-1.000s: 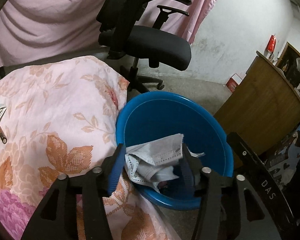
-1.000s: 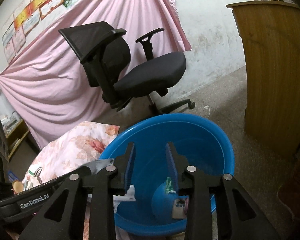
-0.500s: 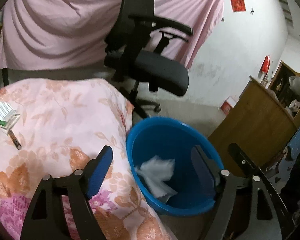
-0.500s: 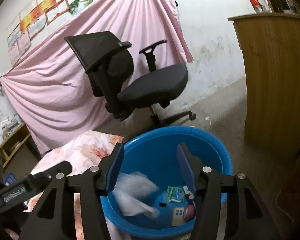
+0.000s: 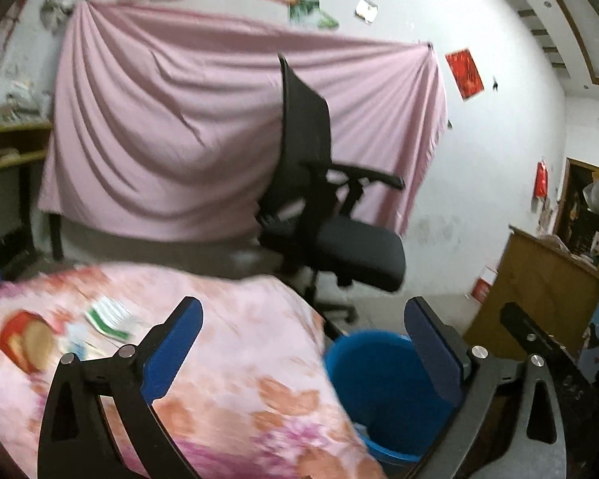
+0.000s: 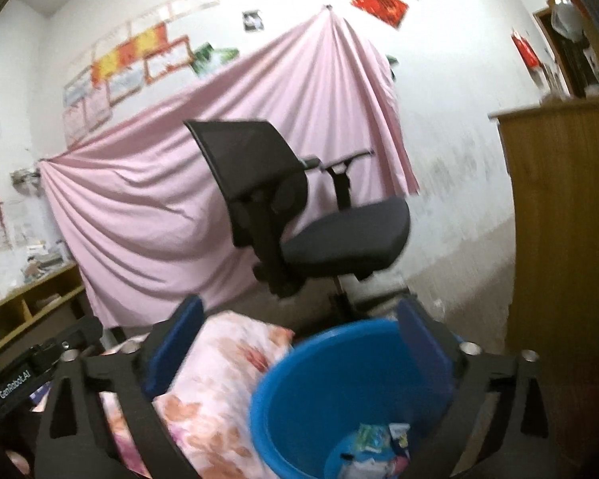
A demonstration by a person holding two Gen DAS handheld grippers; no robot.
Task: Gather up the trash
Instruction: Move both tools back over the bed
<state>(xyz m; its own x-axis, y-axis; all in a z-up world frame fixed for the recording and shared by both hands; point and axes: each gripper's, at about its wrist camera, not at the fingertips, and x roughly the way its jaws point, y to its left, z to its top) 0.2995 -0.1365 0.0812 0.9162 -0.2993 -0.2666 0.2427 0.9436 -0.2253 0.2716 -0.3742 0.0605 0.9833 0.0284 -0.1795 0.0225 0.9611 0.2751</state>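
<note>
While both grippers hang above the bin, readings as follows.
Left gripper [image 5: 303,345]: jaws wide and just been opening, nothing between the pads; over the edge of the floral cloth [image 5: 235,367].
Right gripper [image 6: 299,339]: jaws wide, just been opening, nothing held; above the blue bucket [image 6: 299,359].
Trash in bucket: wrappers [image 6: 375,445] lie at the bottom.
Trash still out: green-and-white packet [image 5: 110,317] on the cloth, blurred.
Bucket position: on the floor, just beside the cloth-covered bench.
Background: black office chair [image 6: 299,215], pink drape [image 5: 159,139].
</note>
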